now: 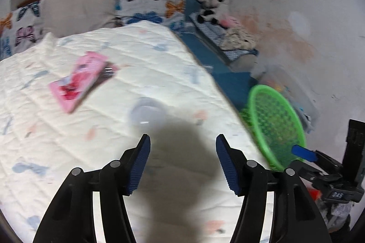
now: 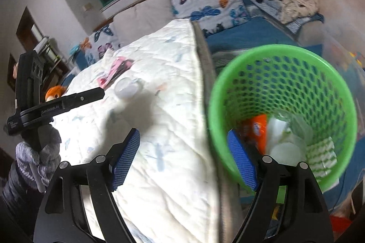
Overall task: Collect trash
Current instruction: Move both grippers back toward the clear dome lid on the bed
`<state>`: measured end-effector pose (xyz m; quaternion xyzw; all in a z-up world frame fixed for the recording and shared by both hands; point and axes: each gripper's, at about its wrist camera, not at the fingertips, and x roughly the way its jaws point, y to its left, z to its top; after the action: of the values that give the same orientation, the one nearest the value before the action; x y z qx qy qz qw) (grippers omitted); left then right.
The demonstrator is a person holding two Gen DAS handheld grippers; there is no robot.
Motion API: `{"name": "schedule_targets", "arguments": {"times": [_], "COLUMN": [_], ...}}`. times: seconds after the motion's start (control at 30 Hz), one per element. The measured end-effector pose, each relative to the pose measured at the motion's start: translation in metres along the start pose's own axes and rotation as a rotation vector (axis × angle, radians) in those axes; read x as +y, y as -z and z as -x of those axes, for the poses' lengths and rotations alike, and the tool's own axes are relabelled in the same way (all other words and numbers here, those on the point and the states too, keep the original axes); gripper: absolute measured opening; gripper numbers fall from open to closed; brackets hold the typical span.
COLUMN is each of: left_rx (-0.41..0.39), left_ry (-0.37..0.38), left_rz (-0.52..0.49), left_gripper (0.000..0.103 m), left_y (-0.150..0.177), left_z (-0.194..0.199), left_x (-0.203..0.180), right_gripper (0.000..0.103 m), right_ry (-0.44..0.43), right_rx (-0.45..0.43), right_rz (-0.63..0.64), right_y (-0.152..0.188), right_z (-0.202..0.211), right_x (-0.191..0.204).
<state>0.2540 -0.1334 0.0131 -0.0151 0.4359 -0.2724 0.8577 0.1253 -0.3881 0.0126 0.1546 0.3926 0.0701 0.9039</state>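
Green mesh basket [image 2: 282, 106] sat just off the bed's [image 2: 159, 163] right edge, low beside the mattress, probably so trash could be dropped straight in from the quilt. It already held an orange wrapper [image 2: 259, 128], whitish plastic pieces and a green-striped packet [image 2: 321, 158]. Still on the quilt: a clear plastic cup [image 1: 147, 111] lying near the middle, and a pink wrapper [image 1: 78, 80] further back, well apart from the cup.

Left hand-held gripper [image 1: 182, 160] hung above the quilt, fingers spread wide, nothing between them, aimed at the cup just ahead; its shadow fell on the quilt below. Right hand-held gripper [image 2: 184, 158] was also wide open and empty, straddling the bed edge, its right finger over the basket rim. Frames were motion-blurred. Likely next target was the cup.
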Motion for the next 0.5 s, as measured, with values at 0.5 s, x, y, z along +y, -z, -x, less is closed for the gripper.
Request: {"name": "schedule_targets", "arguments": {"times": [0.5], "left_rx": [-0.040], "left_ry": [-0.209], "left_rz": [0.063], "left_gripper": [0.069], "left_y": [-0.012], "left_z": [0.021], "left_x": [0.095], "right_gripper": [0.081], "right_ry": [-0.073], "right_rx": [0.057], "right_rz": [0.174], "right_y": [-0.032], "right_z": [-0.075], "right_x": [0.084]}}
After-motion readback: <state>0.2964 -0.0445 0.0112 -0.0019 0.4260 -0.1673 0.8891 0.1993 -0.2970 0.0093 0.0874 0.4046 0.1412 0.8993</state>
